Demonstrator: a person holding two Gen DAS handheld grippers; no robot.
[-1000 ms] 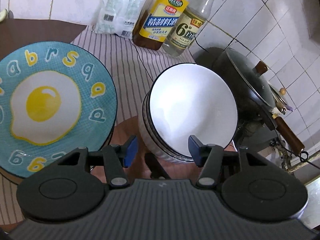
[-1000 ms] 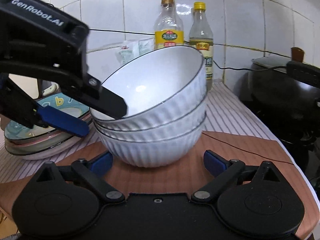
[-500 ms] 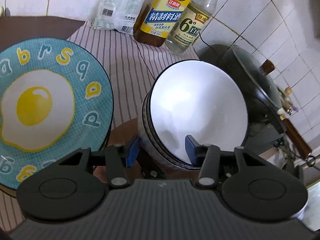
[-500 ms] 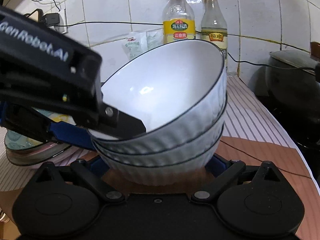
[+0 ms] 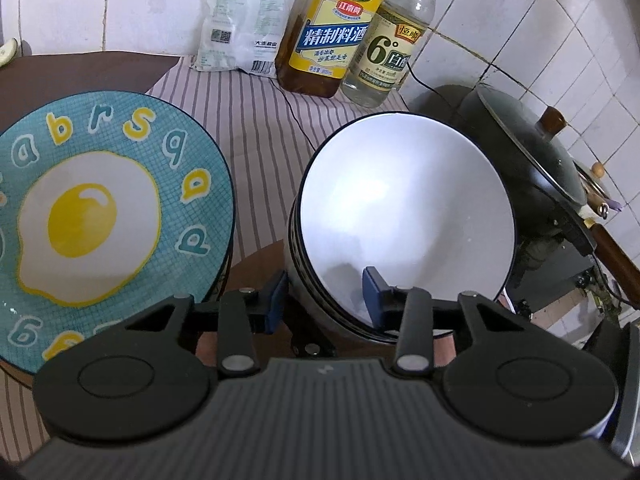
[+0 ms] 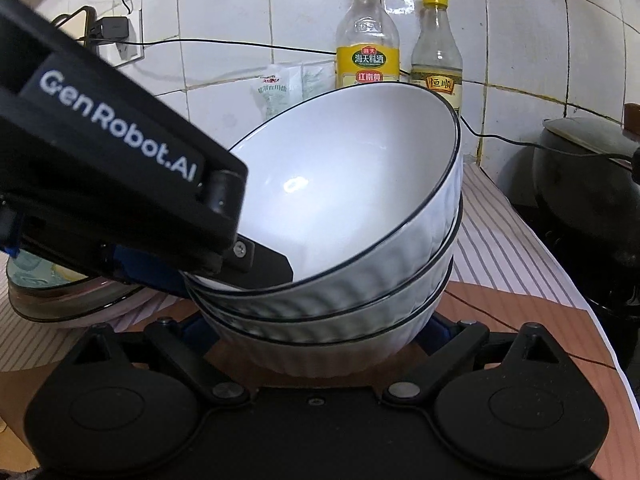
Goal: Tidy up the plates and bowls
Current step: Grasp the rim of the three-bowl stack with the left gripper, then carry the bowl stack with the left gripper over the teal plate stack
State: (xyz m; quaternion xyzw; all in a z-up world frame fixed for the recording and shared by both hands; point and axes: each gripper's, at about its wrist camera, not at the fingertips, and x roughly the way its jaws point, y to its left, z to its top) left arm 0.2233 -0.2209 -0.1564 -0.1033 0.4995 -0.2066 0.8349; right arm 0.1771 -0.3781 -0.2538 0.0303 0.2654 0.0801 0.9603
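Observation:
Three white ribbed bowls with dark rims are stacked on a brown mat; the top bowl point(image 5: 404, 216) point(image 6: 344, 200) sits tilted in the stack. My left gripper point(image 5: 324, 300) is open and straddles the near rim of the top bowl, one finger inside and one outside. My right gripper point(image 6: 316, 332) is open around the bottom bowl point(image 6: 320, 356), low at the mat. A teal fried-egg plate point(image 5: 100, 216) tops a pile of plates on the left, and shows at the left edge of the right wrist view point(image 6: 60, 300).
Two bottles point(image 5: 332, 32) point(image 5: 392, 48) and a white packet point(image 5: 240, 20) stand by the tiled wall. A dark wok with lid point(image 5: 532, 160) sits at the right. A black cable point(image 5: 288, 116) runs over the striped cloth point(image 5: 256, 128).
Both grippers have moved in on the bowl stack. The left gripper's fingers have come down over the top bowl's rim and narrowed. The right gripper's fingers now flank the bottom bowl.

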